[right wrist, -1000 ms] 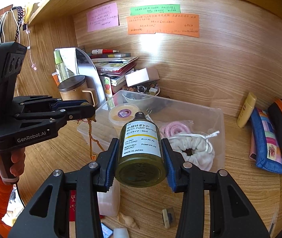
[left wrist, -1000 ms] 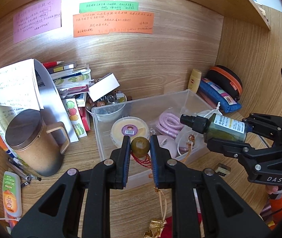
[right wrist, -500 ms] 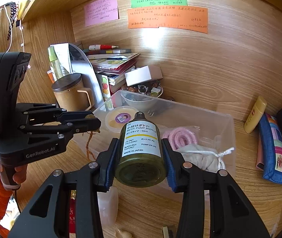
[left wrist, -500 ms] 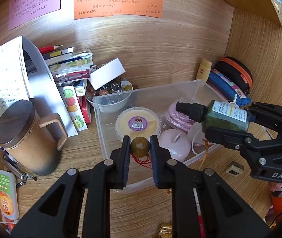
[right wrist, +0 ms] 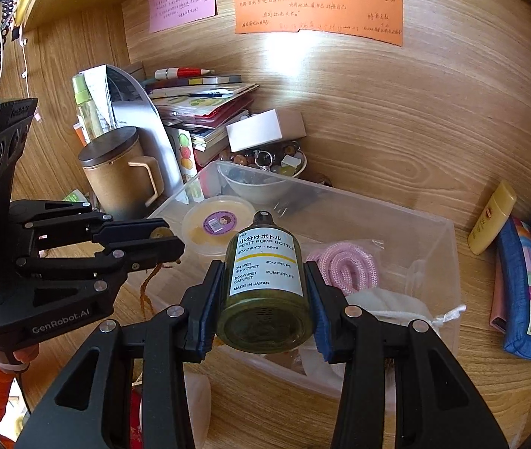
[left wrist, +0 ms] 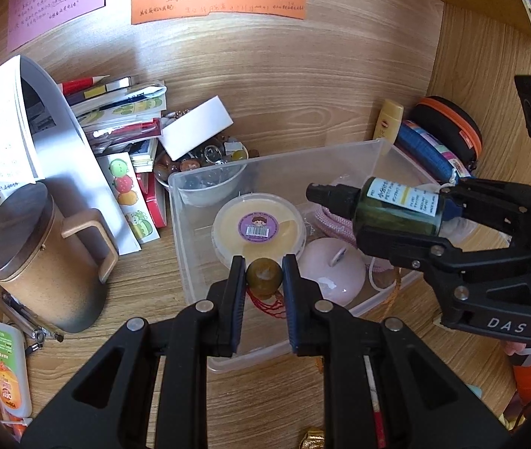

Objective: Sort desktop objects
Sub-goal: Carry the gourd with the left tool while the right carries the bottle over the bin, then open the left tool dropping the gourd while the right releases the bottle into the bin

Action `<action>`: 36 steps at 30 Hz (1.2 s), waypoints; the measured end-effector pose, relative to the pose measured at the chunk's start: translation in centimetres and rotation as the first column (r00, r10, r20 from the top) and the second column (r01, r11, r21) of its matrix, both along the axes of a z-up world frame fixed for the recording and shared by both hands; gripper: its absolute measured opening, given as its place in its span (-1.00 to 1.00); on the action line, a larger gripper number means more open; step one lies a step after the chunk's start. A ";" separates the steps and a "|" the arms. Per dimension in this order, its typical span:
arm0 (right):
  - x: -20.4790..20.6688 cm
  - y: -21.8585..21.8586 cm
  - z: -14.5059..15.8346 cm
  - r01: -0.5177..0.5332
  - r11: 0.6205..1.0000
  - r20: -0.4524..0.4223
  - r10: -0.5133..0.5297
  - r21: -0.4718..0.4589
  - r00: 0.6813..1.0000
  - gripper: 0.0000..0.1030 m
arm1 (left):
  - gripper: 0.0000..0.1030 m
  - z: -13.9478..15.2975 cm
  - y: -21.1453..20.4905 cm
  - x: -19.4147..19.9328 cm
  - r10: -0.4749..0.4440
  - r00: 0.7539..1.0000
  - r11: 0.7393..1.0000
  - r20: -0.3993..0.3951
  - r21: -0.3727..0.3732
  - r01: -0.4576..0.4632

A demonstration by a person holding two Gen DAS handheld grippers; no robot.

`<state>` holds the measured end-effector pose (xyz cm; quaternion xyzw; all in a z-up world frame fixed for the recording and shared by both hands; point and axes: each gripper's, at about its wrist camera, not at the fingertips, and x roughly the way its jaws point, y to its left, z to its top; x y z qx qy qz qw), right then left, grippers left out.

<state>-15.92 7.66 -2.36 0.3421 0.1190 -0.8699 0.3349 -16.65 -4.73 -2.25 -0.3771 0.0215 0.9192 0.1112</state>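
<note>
The left gripper [left wrist: 264, 275] jaws are pinching a hard, slippery bead [left wrist: 264, 276]; the right gripper [right wrist: 264, 292] jaws are clamping a light, rigid bottle [right wrist: 264, 284] mid-body over the box [right wrist: 430, 224].

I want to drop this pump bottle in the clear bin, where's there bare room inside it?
The clear bin has bare floor at its back right, behind the pink rope, and along the left wall beside the yellow tub. Its front is crowded: pink round case, white pouch. Outside, bare desk lies between bin and pencil case.
</note>
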 end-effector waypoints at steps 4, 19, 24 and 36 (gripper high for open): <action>-0.3 -0.4 -0.4 0.009 1.000 -0.010 -0.008 0.028 1.000 -0.25 | -0.64 -0.3 0.1 -0.1 0.001 1.000 1.000 0.006 -0.001 -0.001; -1.1 -0.6 -0.9 0.041 0.996 -0.021 -0.039 0.074 0.999 -0.25 | -0.64 -1.1 0.1 -0.9 0.010 1.000 1.000 0.027 0.001 -0.010; -1.1 -0.8 -1.1 0.040 0.994 -0.031 -0.037 0.098 0.999 -0.23 | -0.58 -1.2 -0.1 -1.0 0.016 0.999 1.000 0.034 0.000 -0.016; -0.2 -0.6 -0.1 0.040 0.994 -0.084 -0.032 0.097 0.996 0.18 | -0.08 -0.7 -0.2 -0.5 0.021 1.000 1.000 0.002 -0.007 -0.021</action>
